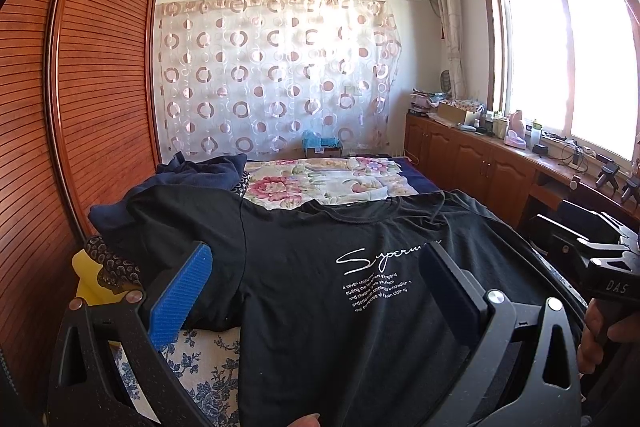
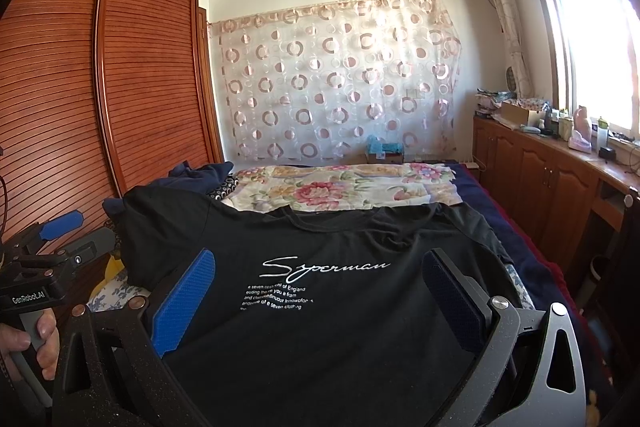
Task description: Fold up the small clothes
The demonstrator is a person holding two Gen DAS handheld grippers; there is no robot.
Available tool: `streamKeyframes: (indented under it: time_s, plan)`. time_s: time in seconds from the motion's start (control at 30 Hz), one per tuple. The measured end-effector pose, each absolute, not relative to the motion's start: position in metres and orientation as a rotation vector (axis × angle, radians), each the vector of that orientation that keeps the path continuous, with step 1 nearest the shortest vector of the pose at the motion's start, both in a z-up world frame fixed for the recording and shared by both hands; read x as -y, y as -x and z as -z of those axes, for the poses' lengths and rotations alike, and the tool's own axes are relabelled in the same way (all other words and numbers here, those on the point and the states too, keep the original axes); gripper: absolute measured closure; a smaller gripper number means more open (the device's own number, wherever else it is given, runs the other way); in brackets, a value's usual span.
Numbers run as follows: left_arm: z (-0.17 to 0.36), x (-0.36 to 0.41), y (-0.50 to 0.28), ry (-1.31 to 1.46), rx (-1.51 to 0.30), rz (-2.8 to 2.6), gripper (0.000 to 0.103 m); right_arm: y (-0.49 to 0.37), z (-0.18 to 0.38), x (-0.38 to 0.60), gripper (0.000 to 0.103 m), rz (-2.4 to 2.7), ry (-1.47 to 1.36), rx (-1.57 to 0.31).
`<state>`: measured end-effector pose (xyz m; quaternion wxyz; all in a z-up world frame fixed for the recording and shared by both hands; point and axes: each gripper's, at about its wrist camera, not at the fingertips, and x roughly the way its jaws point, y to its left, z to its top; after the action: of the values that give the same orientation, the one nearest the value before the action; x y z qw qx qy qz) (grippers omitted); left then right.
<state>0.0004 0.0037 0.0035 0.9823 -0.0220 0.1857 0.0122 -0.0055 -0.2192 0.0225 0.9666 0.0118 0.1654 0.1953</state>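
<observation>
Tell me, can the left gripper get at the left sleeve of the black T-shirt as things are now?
Probably yes. The left gripper is open above the black T-shirt, and the left sleeve lies spread and uncovered beside it, with nothing between them.

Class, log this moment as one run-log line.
stage: pre-fold | black T-shirt: flat on bed, print up | left gripper: open above it | right gripper: open above it

Reads "Superman" in white script on the black T-shirt (image 2: 320,307), small lines beneath mostly illegible. "GenRobot.AI" on the left tool (image 2: 60,227) at 9 o'clock; "DAS" on the right tool (image 1: 600,243) at 3 o'clock.
</observation>
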Motion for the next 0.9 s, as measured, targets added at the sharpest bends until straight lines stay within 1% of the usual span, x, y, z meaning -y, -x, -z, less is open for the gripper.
streamKeyframes:
  time_s: [0.03,0.07,0.2,0.9]
  plan:
    - [-0.004,-0.004,-0.001,0.044,-0.372,-0.024,0.0,0.005,-0.023,0.219,0.0,-0.396,-0.024,-0.335]
    - [-0.018,-0.004,0.002,0.043,-0.37,-0.025,0.0,0.006,-0.022,0.219,0.0,-0.395,-0.024,-0.335]
    - [-0.025,-0.006,0.002,0.04,-0.361,-0.027,0.0,0.006,-0.022,0.219,0.0,-0.396,-0.024,-0.334]
    - [-0.023,-0.003,0.004,0.032,-0.356,-0.029,0.0,0.008,-0.023,0.22,0.0,-0.397,-0.024,-0.331]
